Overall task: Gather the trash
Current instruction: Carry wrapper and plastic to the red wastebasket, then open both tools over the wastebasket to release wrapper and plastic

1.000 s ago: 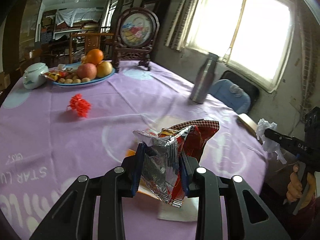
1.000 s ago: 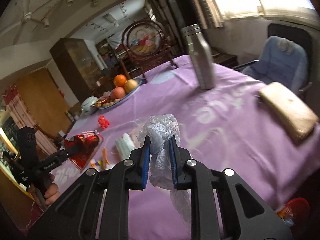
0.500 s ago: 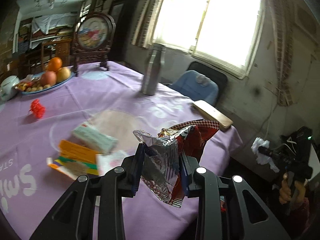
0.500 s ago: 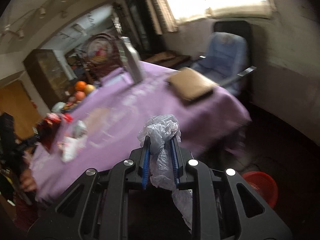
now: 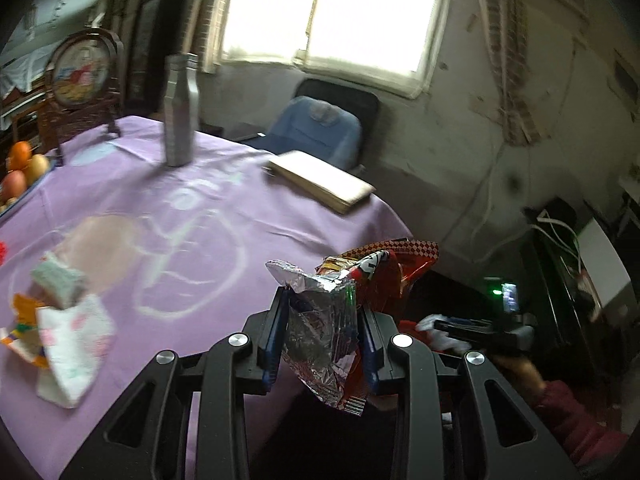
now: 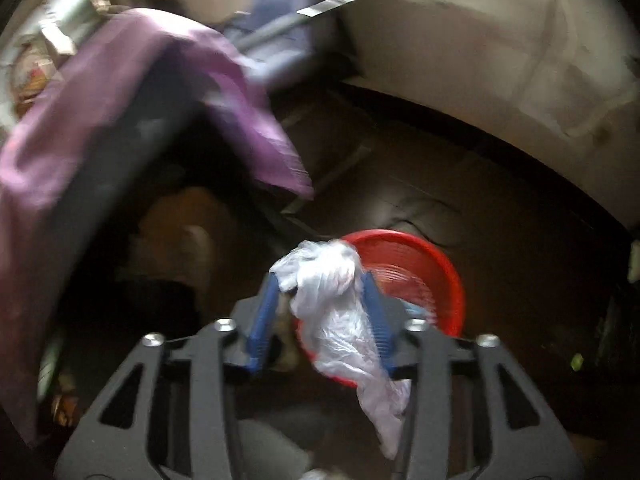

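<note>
My left gripper (image 5: 322, 320) is shut on a crumpled silver and red snack wrapper (image 5: 328, 320) and holds it past the near edge of the purple-clothed table (image 5: 192, 208). My right gripper (image 6: 320, 304) has its jaws spread wider, with a white plastic bag (image 6: 332, 300) still hanging between the blue pads, right above a red bin (image 6: 424, 264) on the dark floor. The right gripper also shows low at the right of the left wrist view (image 5: 472, 326). More litter lies on the table: a white tissue (image 5: 72, 340), an orange wrapper (image 5: 24, 312), a pale green pack (image 5: 60, 280).
A steel bottle (image 5: 180, 112), a tan book (image 5: 324, 180), a fruit plate (image 5: 20, 164) and a framed round picture (image 5: 80, 68) stand on the table. A blue chair (image 5: 316, 128) sits behind it by the window. The tablecloth (image 6: 120, 92) hangs left of the bin.
Both grippers swung right, away from the table. The right one dropped toward the floor over the red bin and its jaws widened around the bag. The left still holds the wrapper.
</note>
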Motion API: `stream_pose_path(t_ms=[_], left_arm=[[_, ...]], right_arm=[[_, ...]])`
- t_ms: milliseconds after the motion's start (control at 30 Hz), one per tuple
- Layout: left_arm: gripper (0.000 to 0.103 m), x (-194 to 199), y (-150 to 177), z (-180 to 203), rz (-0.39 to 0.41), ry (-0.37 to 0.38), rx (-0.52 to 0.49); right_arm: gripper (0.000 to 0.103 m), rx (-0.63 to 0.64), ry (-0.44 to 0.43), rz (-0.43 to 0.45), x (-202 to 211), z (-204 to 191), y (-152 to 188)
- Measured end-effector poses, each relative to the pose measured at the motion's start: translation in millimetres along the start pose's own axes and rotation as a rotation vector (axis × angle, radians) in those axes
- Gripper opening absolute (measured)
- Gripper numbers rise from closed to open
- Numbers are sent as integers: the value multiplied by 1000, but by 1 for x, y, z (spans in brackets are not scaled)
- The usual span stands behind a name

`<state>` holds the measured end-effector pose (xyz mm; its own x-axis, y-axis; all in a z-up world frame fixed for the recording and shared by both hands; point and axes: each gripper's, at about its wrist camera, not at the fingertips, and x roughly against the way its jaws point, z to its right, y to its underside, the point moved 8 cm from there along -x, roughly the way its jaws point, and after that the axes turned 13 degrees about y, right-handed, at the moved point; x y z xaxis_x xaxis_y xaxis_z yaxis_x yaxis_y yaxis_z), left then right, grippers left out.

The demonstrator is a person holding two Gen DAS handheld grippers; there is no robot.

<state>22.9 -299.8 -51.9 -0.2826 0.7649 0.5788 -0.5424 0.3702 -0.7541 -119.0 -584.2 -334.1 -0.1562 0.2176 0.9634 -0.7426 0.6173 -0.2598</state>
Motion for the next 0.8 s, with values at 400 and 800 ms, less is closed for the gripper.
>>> stream_pose_path(t_ms=[400,800], left_arm=[[32,-133,22,81,-226,134,-114],[63,-281,66,141,-463,204,-186]], right_arm=[[65,-216,-89,136,46,67,-24],[67,-337,-108,161,51,119,-24]])
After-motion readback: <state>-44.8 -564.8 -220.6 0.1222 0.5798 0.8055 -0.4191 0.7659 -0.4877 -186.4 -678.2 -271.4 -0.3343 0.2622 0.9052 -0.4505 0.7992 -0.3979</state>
